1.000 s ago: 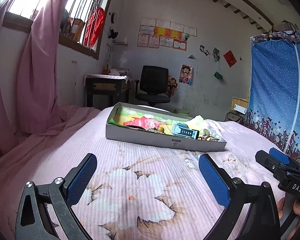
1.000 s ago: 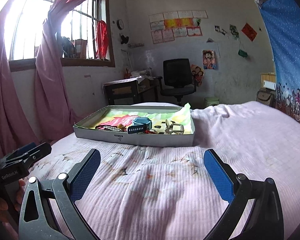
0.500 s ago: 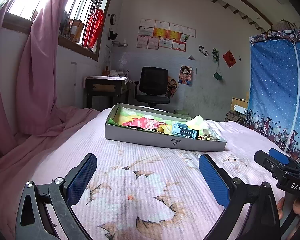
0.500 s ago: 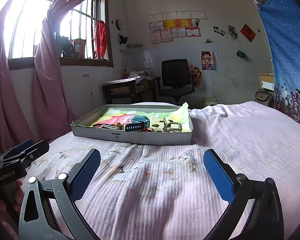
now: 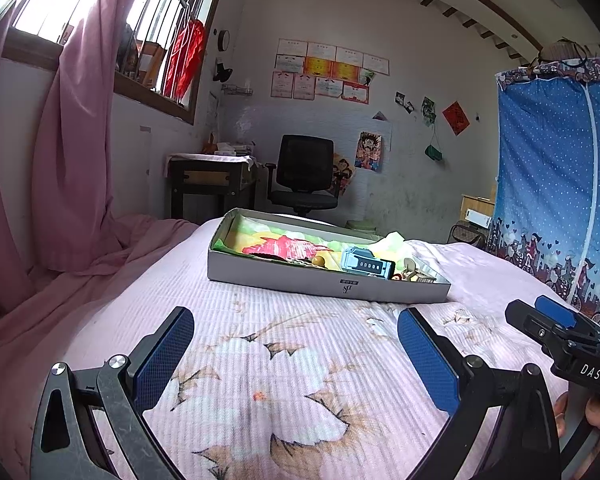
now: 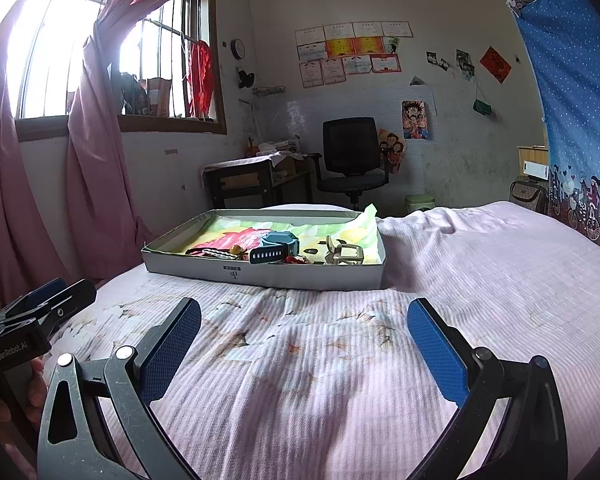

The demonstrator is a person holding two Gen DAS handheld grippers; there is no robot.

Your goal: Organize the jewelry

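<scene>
A shallow grey cardboard box [image 5: 284, 282] [image 6: 268, 276] lies on the pink bed, lined with colourful paper. It holds a blue-grey watch [image 5: 366, 266] [image 6: 276, 246], a beige watch [image 6: 346, 255], a bead bracelet [image 6: 216, 253], a yellow bead [image 5: 319, 260] and small red pieces. My left gripper [image 5: 296, 354] is open and empty, over the bedspread short of the box. My right gripper [image 6: 304, 340] is open and empty, also short of the box. Each gripper shows at the edge of the other's view: the right one [image 5: 556, 332], the left one [image 6: 40, 308].
The pink flowered bedspread [image 5: 260, 360] spreads around the box. Pink curtains [image 5: 72, 152] hang at the left window. A desk [image 5: 212, 184] and black office chair [image 5: 304, 176] stand beyond the bed. A blue fabric wardrobe [image 5: 560, 184] is at the right.
Both views have shifted slightly; the box sits a little nearer and lower in the right wrist view. Both grippers stay open and empty.
</scene>
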